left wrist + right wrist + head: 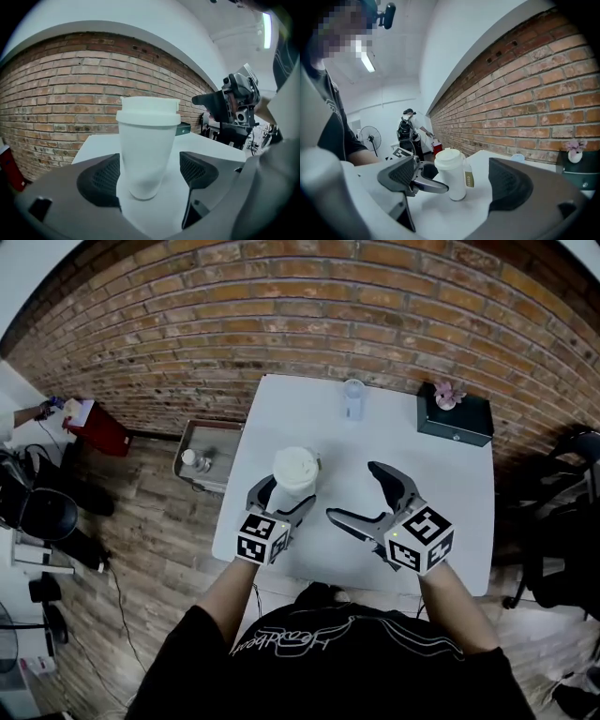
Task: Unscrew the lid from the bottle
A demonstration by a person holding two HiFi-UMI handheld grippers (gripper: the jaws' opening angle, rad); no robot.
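The white table (450,493) fills the middle of the head view, and the white bottle (146,159) stands upright on it, toward the lower left of the tabletop. The left gripper (286,501) brackets the bottle's body with its jaws spread, one pad at or almost at the wall and the other clear of it (no squeeze yet). The right gripper (353,490) hovers just right of centre, jaws wide apart and holding nothing, with the bottle ahead of them. The step in hand looks like bracing: close the left jaws low on the body, firm without crushing, then bring the right jaws level around the lid (148,112) and twist
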